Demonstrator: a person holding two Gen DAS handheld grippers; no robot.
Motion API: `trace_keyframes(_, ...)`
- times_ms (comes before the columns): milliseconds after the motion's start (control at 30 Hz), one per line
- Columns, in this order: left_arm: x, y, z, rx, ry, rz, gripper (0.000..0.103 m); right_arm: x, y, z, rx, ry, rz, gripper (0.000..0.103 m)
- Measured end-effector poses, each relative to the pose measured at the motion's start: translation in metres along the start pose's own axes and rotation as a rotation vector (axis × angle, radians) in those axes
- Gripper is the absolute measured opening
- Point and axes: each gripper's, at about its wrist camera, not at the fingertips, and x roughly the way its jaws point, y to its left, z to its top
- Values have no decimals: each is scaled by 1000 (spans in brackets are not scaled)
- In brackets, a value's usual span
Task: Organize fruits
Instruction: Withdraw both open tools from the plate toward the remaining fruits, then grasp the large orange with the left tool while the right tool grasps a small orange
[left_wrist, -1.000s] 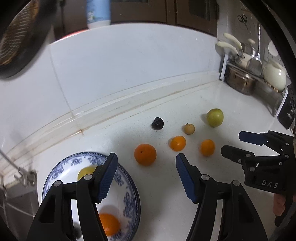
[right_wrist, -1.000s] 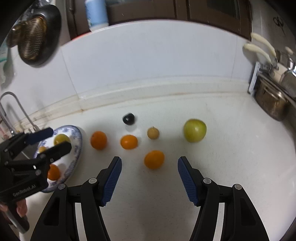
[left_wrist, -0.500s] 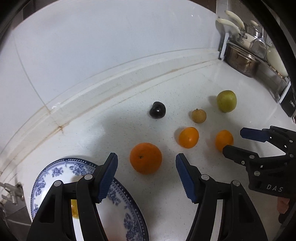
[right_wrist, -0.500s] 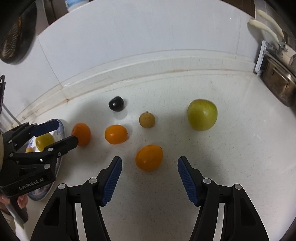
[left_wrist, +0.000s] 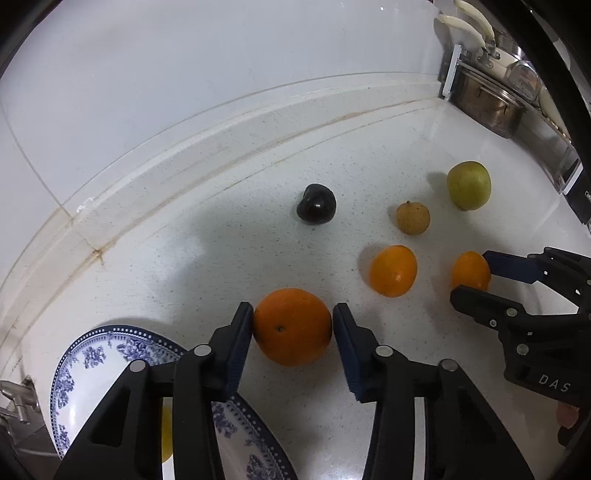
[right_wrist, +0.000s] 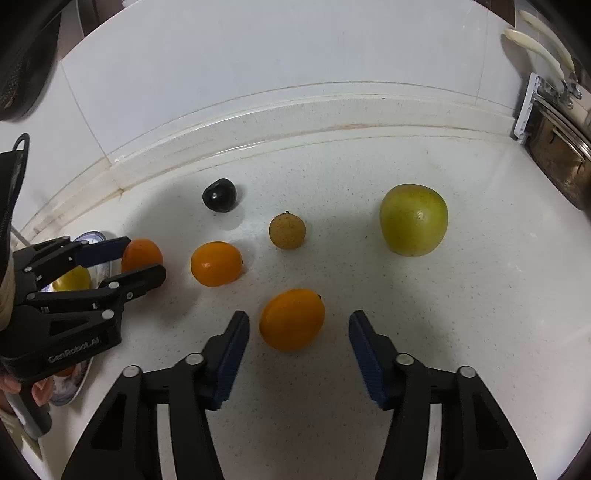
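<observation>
Left gripper (left_wrist: 292, 326): jaws had just closed onto the large round orange (left_wrist: 291, 326), beside the blue-patterned white plate (left_wrist: 92, 354).
Right gripper (right_wrist: 299, 328): narrowing, pads clear of the small oval orange (right_wrist: 291, 319), farther from that plate.
Meaning: first lift looked ready.

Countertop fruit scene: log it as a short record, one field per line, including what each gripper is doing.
surface: white countertop
left gripper: jaws have just been closing, pads against the large orange
right gripper: jaws have just been closing, small orange between them, gaps both sides
loose fruit: second small orange, brown fruit, green fruit, dark fruit
plate: blue-patterned, holds a yellow fruit
</observation>
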Motion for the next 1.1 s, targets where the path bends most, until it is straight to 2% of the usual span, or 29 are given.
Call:
trace_keyframes(100, 2, 1, 1, -2, 0, 0, 41, 2, -1, 1, 3, 2, 9, 52)
trace_keyframes(167, 2, 2, 2, -7, 0, -3, 41, 3, -1, 1, 3, 4, 9, 43)
trace_keyframes(300, 2, 1, 2, -8, 4, 12, 40, 5, -2, 1, 3, 9, 26, 38)
trace_keyframes(633, -28, -1, -6, -59, -60, 57, 40, -8, 2, -3, -14, -28, 47, 38)
trace_keyframes(1100, -92, -3, -42, -169, -191, 93, 40, -64, 23, -8, -83, -138, 127, 38)
